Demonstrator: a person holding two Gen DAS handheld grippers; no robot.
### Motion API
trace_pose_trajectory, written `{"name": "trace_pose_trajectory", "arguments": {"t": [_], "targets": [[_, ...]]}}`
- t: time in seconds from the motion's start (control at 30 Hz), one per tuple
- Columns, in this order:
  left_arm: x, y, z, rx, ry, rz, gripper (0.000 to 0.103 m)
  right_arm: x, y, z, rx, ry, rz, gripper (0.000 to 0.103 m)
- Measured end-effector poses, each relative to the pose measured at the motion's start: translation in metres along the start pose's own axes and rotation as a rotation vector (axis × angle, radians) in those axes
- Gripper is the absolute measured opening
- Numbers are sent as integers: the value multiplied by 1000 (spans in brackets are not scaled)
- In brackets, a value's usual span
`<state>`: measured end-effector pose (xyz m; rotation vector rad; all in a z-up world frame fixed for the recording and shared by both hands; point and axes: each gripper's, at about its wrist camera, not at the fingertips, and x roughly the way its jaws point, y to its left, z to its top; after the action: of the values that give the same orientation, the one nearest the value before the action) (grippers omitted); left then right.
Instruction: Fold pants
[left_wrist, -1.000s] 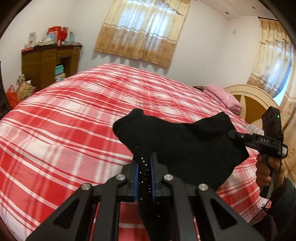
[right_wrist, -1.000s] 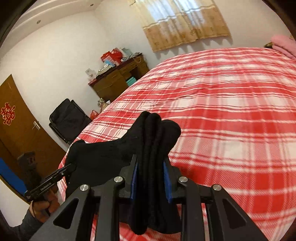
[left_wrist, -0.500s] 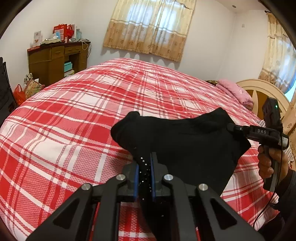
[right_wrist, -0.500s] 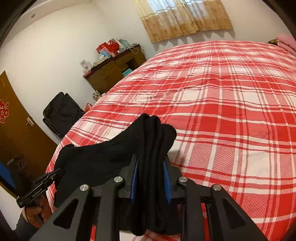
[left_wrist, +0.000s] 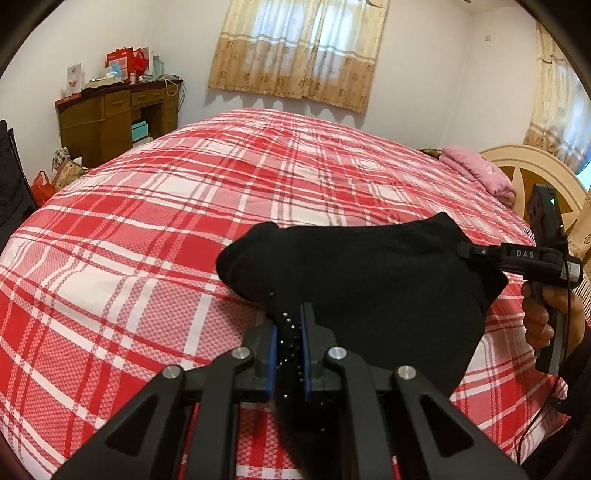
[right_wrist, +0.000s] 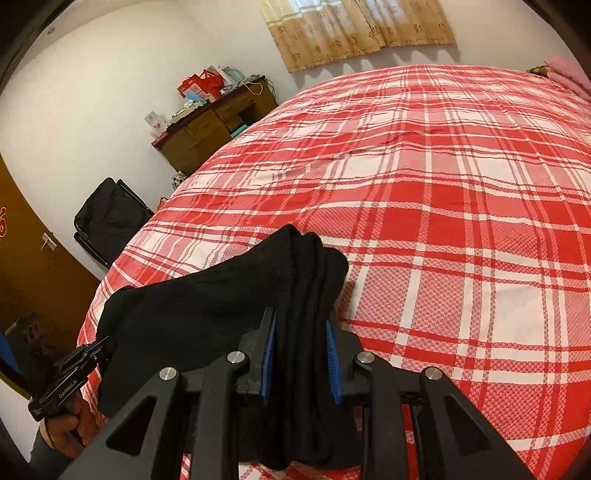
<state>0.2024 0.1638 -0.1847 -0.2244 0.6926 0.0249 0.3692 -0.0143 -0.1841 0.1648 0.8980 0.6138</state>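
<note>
The left gripper (left_wrist: 288, 334) and right gripper (right_wrist: 300, 345) each have jaws pinching an end of the black pants (left_wrist: 369, 280), stretched between them over the near edge of the bed (left_wrist: 184, 221) with its red plaid cover. Beyond stand a wooden desk (left_wrist: 107, 118), pink pillow (left_wrist: 476, 173), and curtains (left_wrist: 306, 51).

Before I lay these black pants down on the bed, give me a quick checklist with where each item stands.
1. Left gripper shut on the black pants: ok.
2. Right gripper shut on the bunched layers: ok.
3. Cloth spans between both grippers without dropping loose: ok.
4. Plaid bed ahead free of other things: ok.
5. Layer edges aligned at the right jaws: cannot tell.
6. Hanging lower part lying straight: cannot tell.
</note>
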Motion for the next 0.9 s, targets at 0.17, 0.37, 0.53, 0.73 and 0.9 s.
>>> {"name": "trace_pose_trajectory", "arguments": {"t": [0.17, 0.37, 0.53, 0.73, 0.9], "targets": [[6, 2, -3, -1, 17, 7, 18, 6, -3, -1, 10, 19, -13, 26], [7, 3, -4, -6, 30, 65, 54, 6, -8, -1, 16, 23, -34, 38], [-15, 5, -10, 2, 29, 119, 69, -32, -17, -12, 7, -34, -119, 56], [-47, -5, -8, -34, -26, 118, 77, -107, -20, -48, 30, -103, -178, 64], [-79, -31, -7, -33, -94, 72, 77, -172, -12, -83, 33, -153, -228, 68]]}}
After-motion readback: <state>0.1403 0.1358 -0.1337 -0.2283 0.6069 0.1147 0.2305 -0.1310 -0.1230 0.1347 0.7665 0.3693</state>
